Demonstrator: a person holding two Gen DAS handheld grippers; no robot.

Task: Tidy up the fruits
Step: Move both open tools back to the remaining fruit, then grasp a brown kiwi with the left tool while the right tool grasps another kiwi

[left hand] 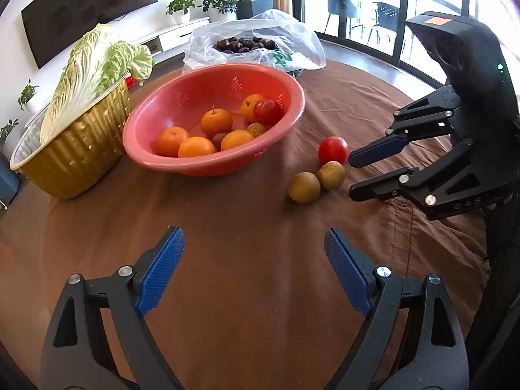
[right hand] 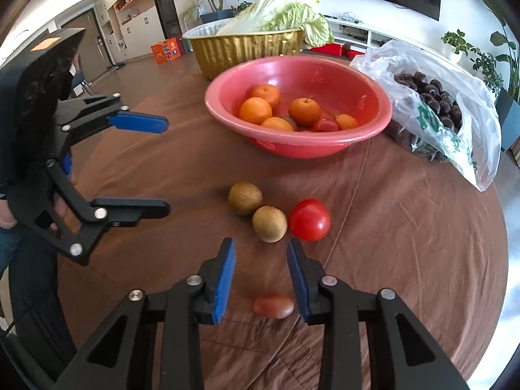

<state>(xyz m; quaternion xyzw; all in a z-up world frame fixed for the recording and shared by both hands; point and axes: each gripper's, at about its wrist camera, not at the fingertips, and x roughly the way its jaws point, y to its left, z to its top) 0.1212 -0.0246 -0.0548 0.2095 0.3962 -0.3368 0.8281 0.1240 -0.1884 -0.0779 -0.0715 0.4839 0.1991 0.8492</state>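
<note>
Collection of loose fruit into the bowl [left hand: 208,120] is judged to be in hand. Oranges and a tomato are already seen inside the bowl. Outside it, toward the right gripper [right hand: 261,276], a red tomato [right hand: 309,220] and two kiwis [right hand: 269,223] are clustered, touching; a small reddish fruit [right hand: 273,305] lies farther from the bowl, between that gripper's spread, empty jaws. The left gripper [left hand: 253,269] is likewise released, holding nothing. A lowering and closing on the small fruit is judged to be required next. That fruit is blurred and cannot be identified; the lowest fruit in the bowl is partly hidden.
</note>
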